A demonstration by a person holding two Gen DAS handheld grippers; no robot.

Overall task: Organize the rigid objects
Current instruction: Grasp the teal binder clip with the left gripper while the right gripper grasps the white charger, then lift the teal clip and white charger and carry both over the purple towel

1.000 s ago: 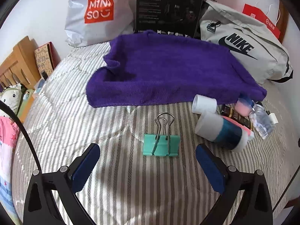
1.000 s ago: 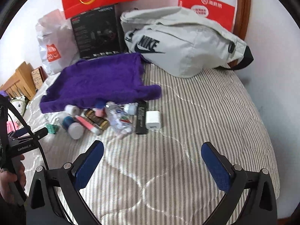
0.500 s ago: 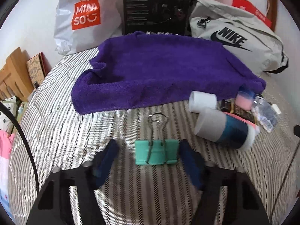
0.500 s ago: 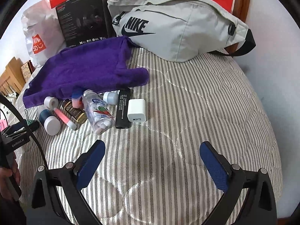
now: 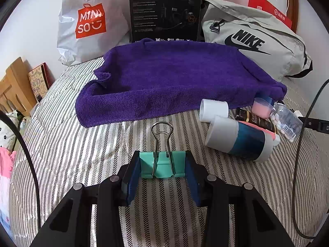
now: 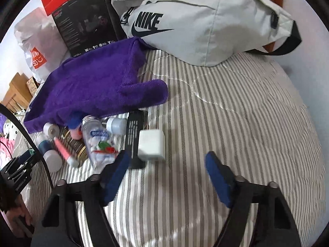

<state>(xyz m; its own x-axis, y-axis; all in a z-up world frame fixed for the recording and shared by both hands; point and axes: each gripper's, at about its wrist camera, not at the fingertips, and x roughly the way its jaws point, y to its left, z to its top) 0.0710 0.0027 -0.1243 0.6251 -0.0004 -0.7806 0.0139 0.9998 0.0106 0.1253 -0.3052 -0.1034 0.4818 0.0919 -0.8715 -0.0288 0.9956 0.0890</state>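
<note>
A teal binder clip (image 5: 162,165) lies on the striped bedcover (image 5: 82,154), wire handles pointing away. My left gripper (image 5: 162,164) is closing on it, and both blue pads touch the clip's sides. In the right wrist view a white charger cube (image 6: 151,145) rests beside a black bar-shaped device (image 6: 134,140). My right gripper (image 6: 166,161) hovers just short of the cube with its jaws closing; the cube lies near the left finger (image 6: 117,170), and no pad touches it.
A cluster lies by the purple towel (image 5: 174,78): a white roll (image 5: 213,110), a blue-and-white bottle (image 5: 238,142), a clear pill bottle (image 6: 98,144), a pink tube (image 6: 63,148). A grey Nike bag (image 6: 205,20), a black box (image 5: 164,10) and a Miniso bag (image 5: 88,24) line the wall.
The left jaws have come together from wide open onto the binder clip. The right gripper has dropped and moved towards the charger cube, and its jaws have narrowed.
</note>
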